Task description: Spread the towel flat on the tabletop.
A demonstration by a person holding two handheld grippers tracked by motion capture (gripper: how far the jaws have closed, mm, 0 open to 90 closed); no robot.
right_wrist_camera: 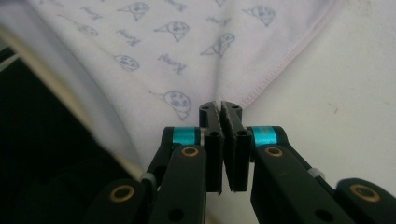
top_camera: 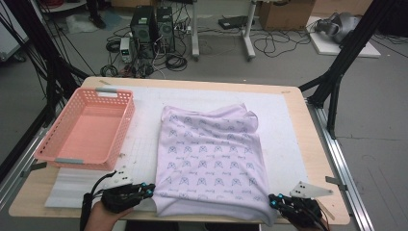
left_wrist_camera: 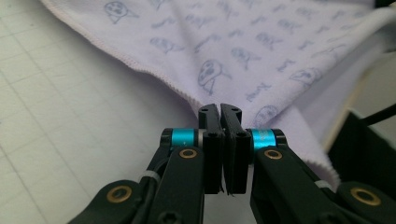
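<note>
Pale lilac cloth (top_camera: 210, 154) w/ small printed animal faces lies spread on the worktop (top_camera: 308, 144), over a white gridded mat (top_camera: 144, 139), its near edge reaching the person's side and drooping a bit over the front lip. Left tongs (top_camera: 150, 189) sit at the near-left corner, right tongs (top_camera: 273, 200) at the near-right corner. In the left gripper view the left tongs (left_wrist_camera: 220, 109) are clenched, jaws pressed together at the stitched hem w/ fabric seemingly pinched between; same in the right gripper view, where the right tongs (right_wrist_camera: 220, 107) are clamped on the hem where it puckers. Handling, as a guess: thin knit, very light, fully limp, no stiffness at all, so it'll sag and fold wherever unsupported; not fragile, prob. not slippery against toothed jaws, but a thin single layer could slide out if the pull is uneven. Best hold is the hemmed corners, since the doubled edge gives more bite; lift both sides evenly to keep it flat. Mat looks smooth, slightly scuffed, so low drag. Pink plastic basket (top_camera: 86, 127) stands left of the cloth, apart from it, nothing inside. Room beyond: grey floor, computer towers (top_camera: 153, 26), loose cables, cardboard box (top_camera: 286, 13), black frame struts either side.
</note>
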